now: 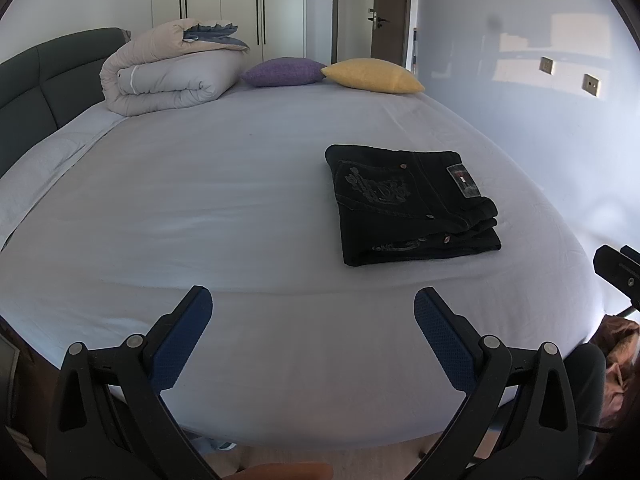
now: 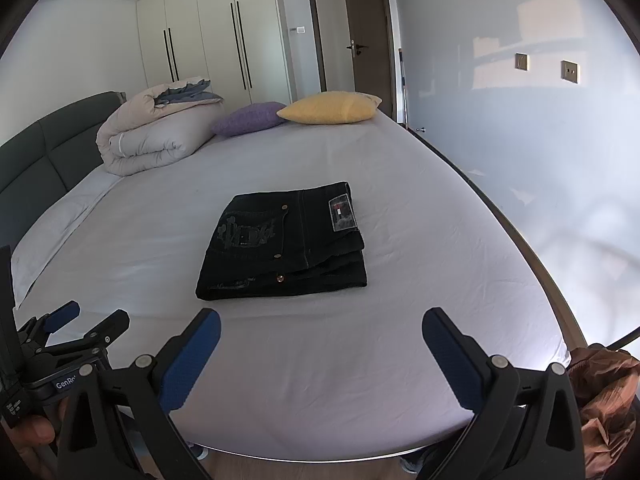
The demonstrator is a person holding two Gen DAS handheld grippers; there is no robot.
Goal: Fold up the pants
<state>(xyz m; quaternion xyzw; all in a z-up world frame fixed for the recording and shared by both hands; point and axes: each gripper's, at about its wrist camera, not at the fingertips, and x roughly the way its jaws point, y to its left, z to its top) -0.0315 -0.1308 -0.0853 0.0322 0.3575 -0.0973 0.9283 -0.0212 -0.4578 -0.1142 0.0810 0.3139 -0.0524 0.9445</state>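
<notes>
The black pants [image 1: 412, 204] lie folded into a compact rectangle on the white bed sheet [image 1: 240, 208], pocket embroidery and a label patch facing up. They also show in the right wrist view [image 2: 286, 242], in the middle of the bed. My left gripper [image 1: 313, 304] is open and empty, held over the bed's near edge, left of and nearer than the pants. My right gripper [image 2: 321, 322] is open and empty, just in front of the pants and apart from them. The left gripper [image 2: 70, 320] shows at the left edge of the right wrist view.
A rolled beige duvet [image 1: 168, 68] lies at the headboard end, with a purple cushion [image 1: 282, 72] and a yellow cushion [image 1: 374, 75] beside it. A dark padded headboard [image 1: 48, 80] stands at left. Brown cloth [image 2: 606, 396] lies off the bed's near right corner. A wall runs along the right.
</notes>
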